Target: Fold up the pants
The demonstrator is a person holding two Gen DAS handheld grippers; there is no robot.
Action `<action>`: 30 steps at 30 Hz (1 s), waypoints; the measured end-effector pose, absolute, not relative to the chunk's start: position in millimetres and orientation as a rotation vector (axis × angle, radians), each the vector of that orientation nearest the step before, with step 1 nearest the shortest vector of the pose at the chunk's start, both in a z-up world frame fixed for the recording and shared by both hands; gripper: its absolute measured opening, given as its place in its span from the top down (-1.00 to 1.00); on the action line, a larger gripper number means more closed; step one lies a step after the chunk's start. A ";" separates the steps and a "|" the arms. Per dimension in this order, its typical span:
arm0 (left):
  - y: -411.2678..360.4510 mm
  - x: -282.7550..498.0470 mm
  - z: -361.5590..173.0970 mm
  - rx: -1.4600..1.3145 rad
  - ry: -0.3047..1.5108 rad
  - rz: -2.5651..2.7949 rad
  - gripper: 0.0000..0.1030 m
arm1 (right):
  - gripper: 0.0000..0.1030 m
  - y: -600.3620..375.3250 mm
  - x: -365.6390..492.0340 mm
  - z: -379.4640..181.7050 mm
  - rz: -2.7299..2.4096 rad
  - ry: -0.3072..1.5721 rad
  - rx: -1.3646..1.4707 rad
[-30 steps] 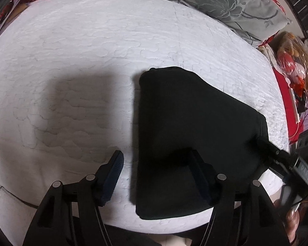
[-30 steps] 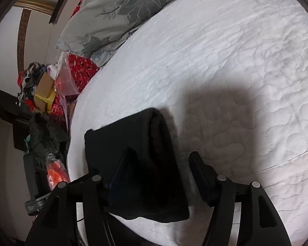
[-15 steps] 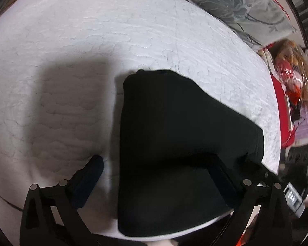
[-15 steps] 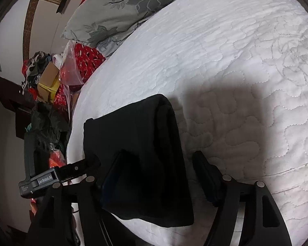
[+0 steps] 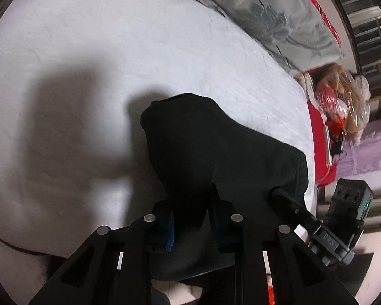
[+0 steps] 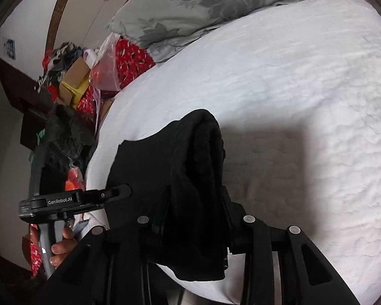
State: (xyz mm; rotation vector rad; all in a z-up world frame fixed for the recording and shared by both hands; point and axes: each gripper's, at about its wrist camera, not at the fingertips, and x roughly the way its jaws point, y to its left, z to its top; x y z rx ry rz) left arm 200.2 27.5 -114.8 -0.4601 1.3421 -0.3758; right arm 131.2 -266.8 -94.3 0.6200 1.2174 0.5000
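Surface: white quilted bedspread, stitched in a curling pattern, covering a bed; broad soft shadows fall across it beside the garment.

Task item: black pants, folded into a thick bundle, lying at the near edge of the bedspread, their rolled fold showing in the right wrist view.

Left gripper: jaws have just been closing; now narrow, pinching the near edge of the pants, cloth bunched and lifted between the pads.

Right gripper: jaws have just been closing; now drawn in on the thick folded edge of the pants, fabric filling the gap between the fingers.

Hand: fingers wrapped on the left gripper's handle, seen from the right wrist view.

Bed head: grey pillow with a darker floral print, resting on red patterned bedding.

Room, one side: cardboard box, clear plastic bag with orange contents, a heap of dark clothes, cream wall with brown trim.

Room, other side: plastic-wrapped bundle, lilac cloth, barred window.
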 end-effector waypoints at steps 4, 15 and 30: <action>47.8 231.7 -99.3 -0.479 1.301 -0.329 0.63 | 0.34 -244.6 162.2 -90.7 0.508 1.211 0.657; 77.8 308.6 -85.1 -0.350 1.279 -0.131 0.56 | 0.33 -161.0 266.6 -109.1 0.527 1.219 0.744; 92.8 296.3 -95.2 -0.267 1.298 -0.184 0.26 | 0.26 -164.4 235.6 -109.0 0.558 1.274 0.804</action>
